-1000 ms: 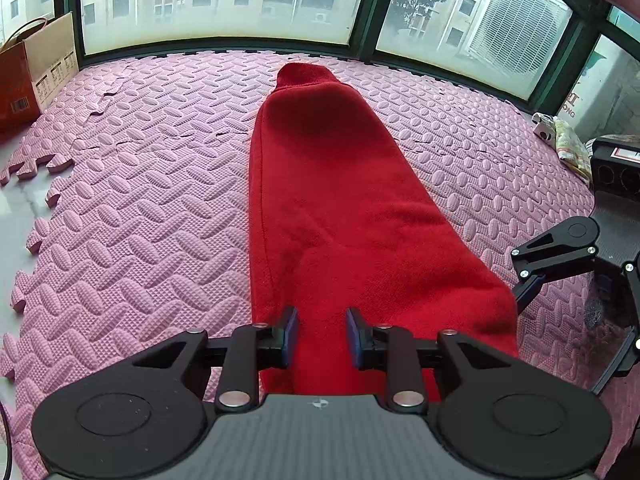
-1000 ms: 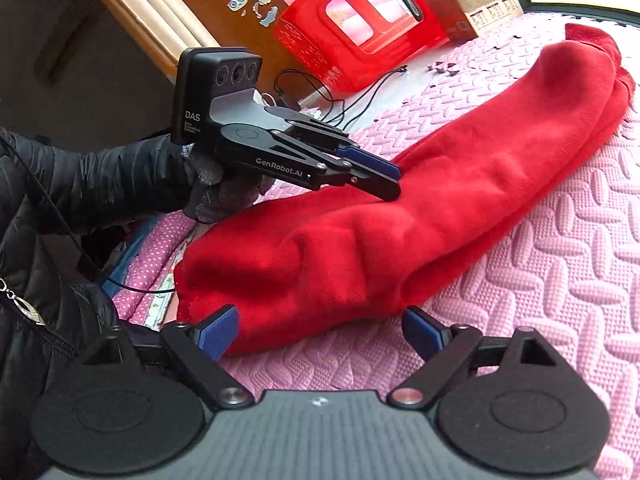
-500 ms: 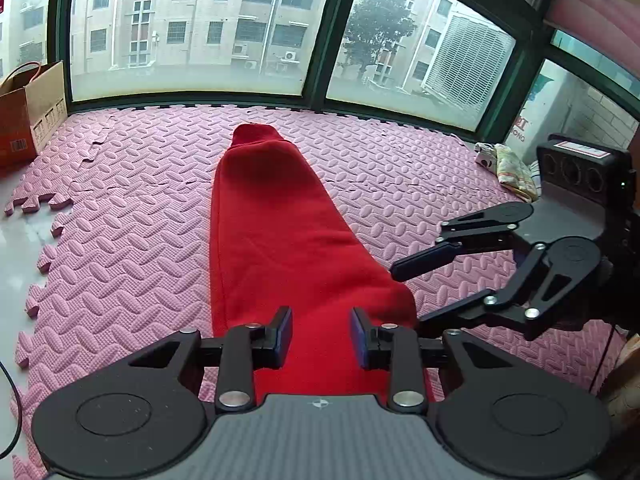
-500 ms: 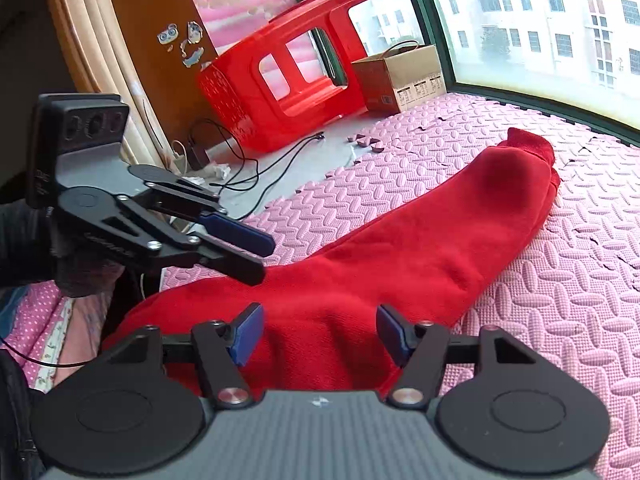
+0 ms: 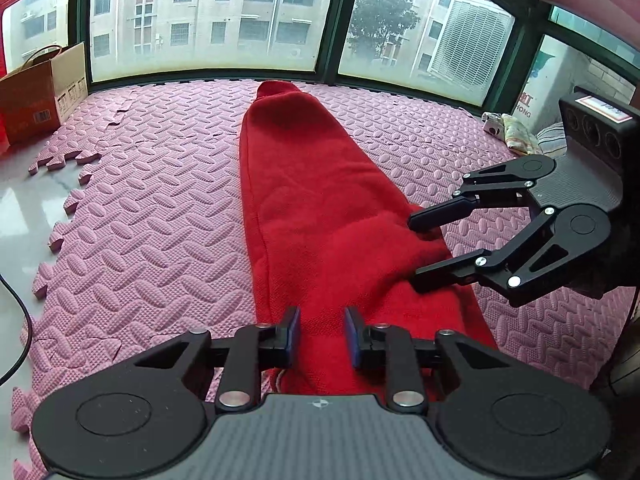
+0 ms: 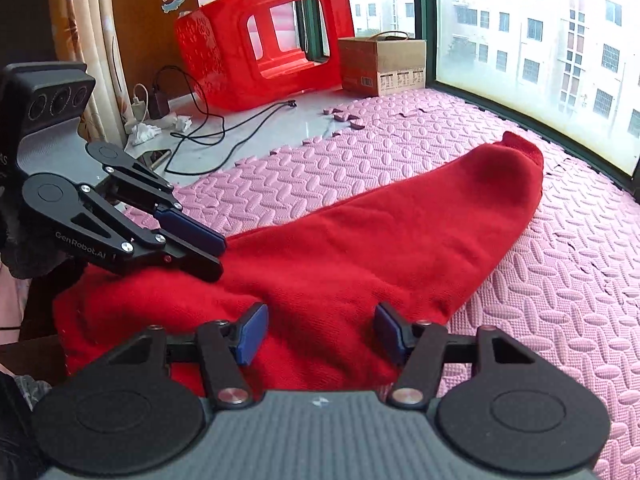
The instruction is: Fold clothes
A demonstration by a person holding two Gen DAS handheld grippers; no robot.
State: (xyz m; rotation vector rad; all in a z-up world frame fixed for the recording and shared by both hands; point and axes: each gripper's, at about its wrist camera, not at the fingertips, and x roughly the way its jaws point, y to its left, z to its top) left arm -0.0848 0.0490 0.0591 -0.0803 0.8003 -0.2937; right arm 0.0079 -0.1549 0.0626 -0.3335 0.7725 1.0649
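The red garment (image 5: 320, 216) lies folded into a long strip on the pink foam mat (image 5: 152, 216), its narrow end toward the window. My left gripper (image 5: 320, 336) sits over its near end, fingers a little apart with cloth between them. My right gripper (image 6: 316, 332) is spread wide across the same end. Past the mat's left edge stand a cardboard box (image 6: 382, 66) and a tipped red plastic stool (image 6: 256, 36), with black cables (image 6: 208, 120) on the bare floor

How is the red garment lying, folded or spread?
Folded lengthwise: the red garment forms one long narrow strip on the pink mat.
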